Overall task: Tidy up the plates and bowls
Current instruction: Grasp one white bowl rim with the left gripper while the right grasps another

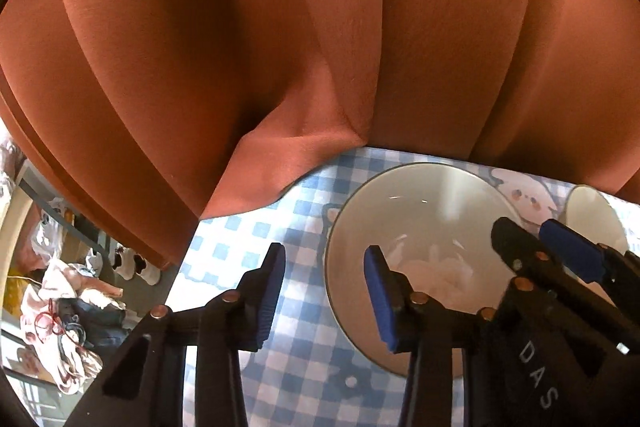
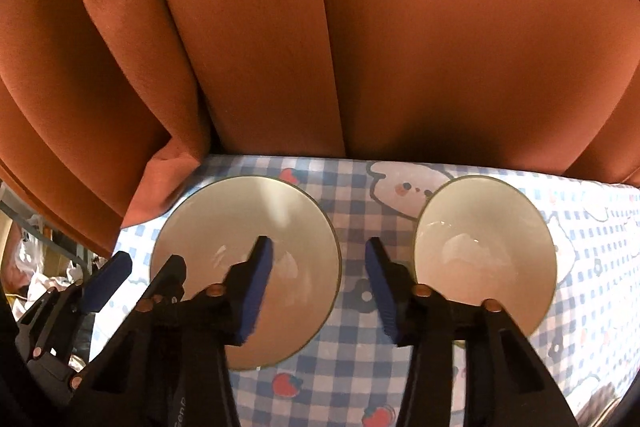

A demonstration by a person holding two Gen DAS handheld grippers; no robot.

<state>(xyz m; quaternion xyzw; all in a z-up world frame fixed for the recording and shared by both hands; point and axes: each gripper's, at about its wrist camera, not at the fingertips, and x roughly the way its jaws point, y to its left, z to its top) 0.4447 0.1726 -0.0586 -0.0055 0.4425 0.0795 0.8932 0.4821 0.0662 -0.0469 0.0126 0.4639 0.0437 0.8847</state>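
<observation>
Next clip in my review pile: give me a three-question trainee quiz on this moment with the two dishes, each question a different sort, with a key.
1. True or false: the left gripper is shut on the wide white ceramic bowl.
2. Multiple choice: the smaller white ceramic bowl sits on A) a bare wooden board, B) the blue-and-white checked tablecloth, C) the wide white ceramic bowl.
3. Fill in: behind the table hangs a rust-orange ____.

Key: 1 false, both the left gripper and the right gripper are open and hold nothing; 2 B; 3 curtain.
</observation>
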